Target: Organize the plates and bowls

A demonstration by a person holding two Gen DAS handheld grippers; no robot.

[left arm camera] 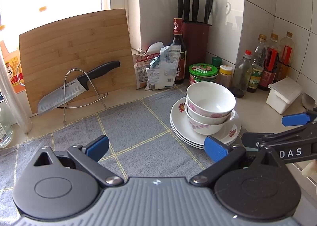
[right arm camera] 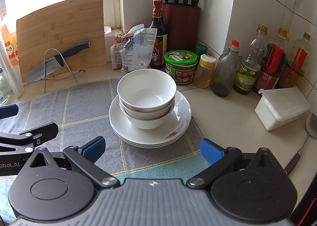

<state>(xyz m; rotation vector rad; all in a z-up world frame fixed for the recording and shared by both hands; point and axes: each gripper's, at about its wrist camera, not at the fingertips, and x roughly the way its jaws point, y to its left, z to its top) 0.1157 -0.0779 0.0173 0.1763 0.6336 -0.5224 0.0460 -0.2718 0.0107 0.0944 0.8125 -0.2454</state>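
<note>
Both grippers hover empty over the grey checked cloth, the left gripper and right gripper each spread wide. Three nested bowls (pink flowers on their sides) sit on a stack of white plates at the cloth's right edge, near the green-lidded jar.

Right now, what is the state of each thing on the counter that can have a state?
left gripper: open, empty
right gripper: open, empty
bowls: nested, upright, empty, on the plates
plates: stacked on the cloth
knife: resting in the wire rack
cutting board: standing, leaning back
white box: lid shut
green jar: lid on
</note>
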